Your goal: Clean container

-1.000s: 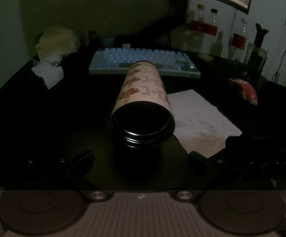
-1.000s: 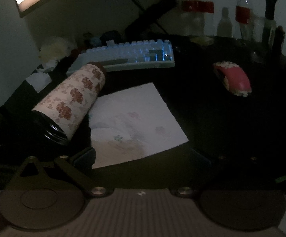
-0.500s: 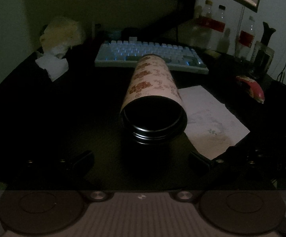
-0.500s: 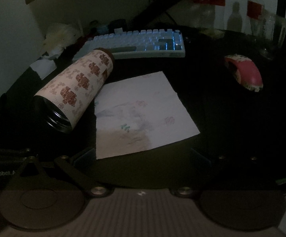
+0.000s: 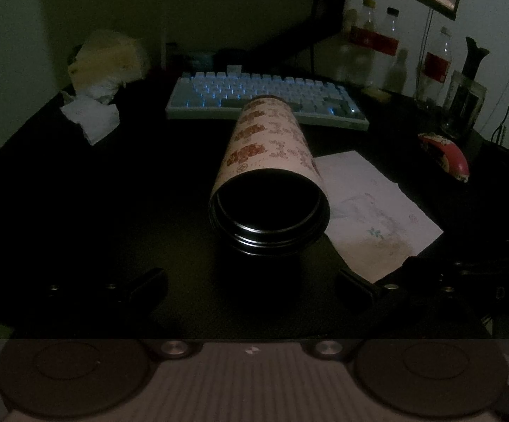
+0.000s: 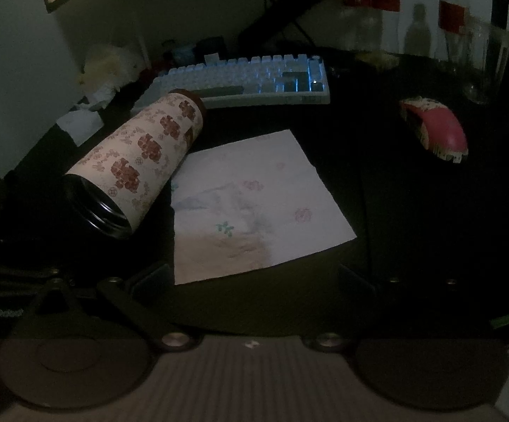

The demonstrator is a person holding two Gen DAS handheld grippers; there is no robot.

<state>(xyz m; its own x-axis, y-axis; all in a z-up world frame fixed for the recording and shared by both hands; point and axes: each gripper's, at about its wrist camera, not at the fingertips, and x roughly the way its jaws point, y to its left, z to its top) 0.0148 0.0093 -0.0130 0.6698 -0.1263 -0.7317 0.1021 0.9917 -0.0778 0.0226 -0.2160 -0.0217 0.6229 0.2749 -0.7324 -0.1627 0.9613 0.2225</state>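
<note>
Status: the cleaning has not visibly begun. The container (image 5: 272, 176), a flower-printed cylinder with a dark threaded mouth, lies on its side on the dark bench (image 5: 113, 211), lid off, its open end facing my left tongs (image 5: 251, 281). I see no lid in either view.

Left tongs: both fingers spread wide, empty, on either side of the container's mouth and short of touching it. Right tongs (image 6: 251, 277): likewise spread wide and empty, positioned over the near edge of the paper towel (image 6: 254, 211).

The paper towel lies flat on the bench just to the right of the container, its left edge touching or slipping under the cylinder wall; which one I cannot tell. It carries faint printed motifs and a darker patch near its front edge, possibly damp or soiled.

Remaining, in my judgement: grip the container with the left tongs, take up the towel with the right, wipe the surfaces, set both down. The keyboard (image 5: 265, 100) and mouse (image 6: 434, 128) lie beyond, well apart from the work.
</note>
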